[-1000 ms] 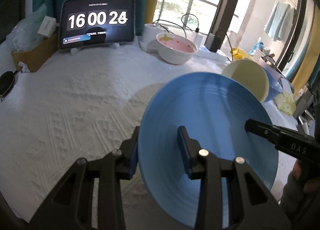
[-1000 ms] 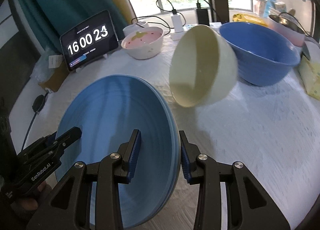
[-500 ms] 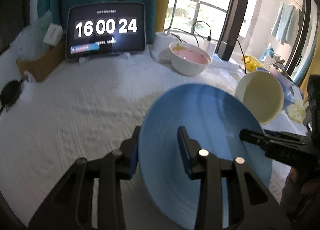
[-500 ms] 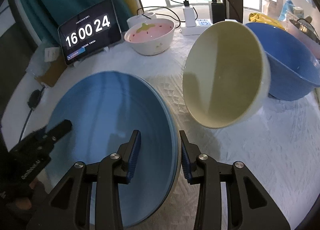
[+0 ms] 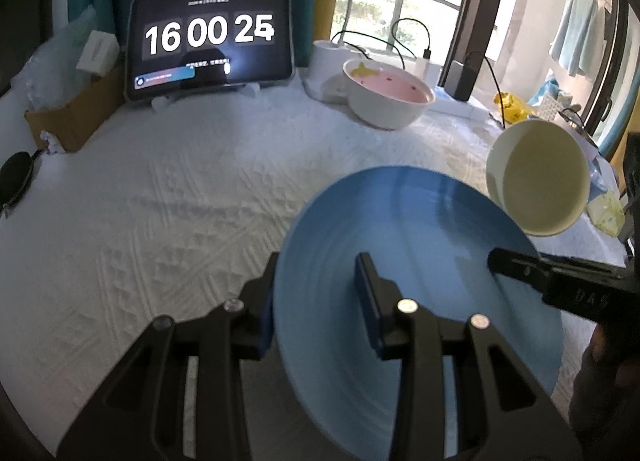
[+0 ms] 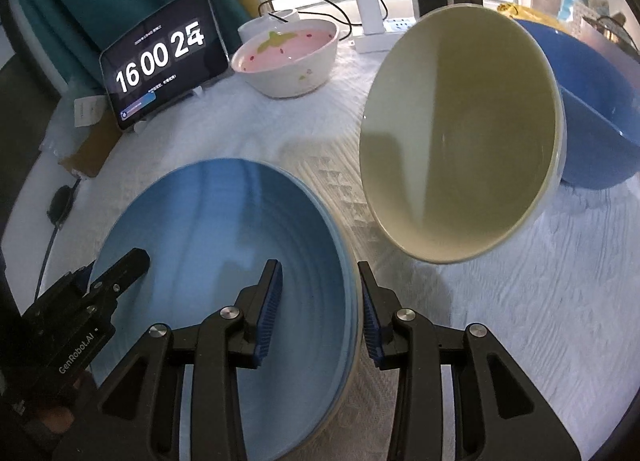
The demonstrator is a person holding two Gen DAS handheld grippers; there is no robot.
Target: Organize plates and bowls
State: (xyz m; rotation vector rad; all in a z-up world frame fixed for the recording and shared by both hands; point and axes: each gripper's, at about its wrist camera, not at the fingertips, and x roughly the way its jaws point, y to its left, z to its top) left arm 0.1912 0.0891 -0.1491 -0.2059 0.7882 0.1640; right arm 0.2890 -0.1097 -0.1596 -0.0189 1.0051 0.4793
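A blue plate (image 5: 420, 285) is held above the white cloth by both grippers. My left gripper (image 5: 316, 293) is shut on its left rim; my right gripper (image 6: 320, 301) is shut on its right rim, the plate (image 6: 216, 261) filling the lower left of the right wrist view. A cream bowl (image 6: 460, 133) stands tilted on its side, its opening facing me, leaning against a large blue bowl (image 6: 600, 101). It also shows in the left wrist view (image 5: 540, 177). A pink-and-white strawberry bowl (image 5: 386, 97) (image 6: 288, 57) sits upright at the back.
A tablet clock (image 5: 210, 45) stands at the back left beside a cardboard box (image 5: 72, 113). Chargers, cables and a power strip (image 6: 376, 33) lie behind the bowls. A black round object (image 5: 14, 177) lies at the table's left edge.
The plate, held by both grippers, has moved nearer the cream bowl, which looms larger in the right wrist view. Both grips are unchanged.
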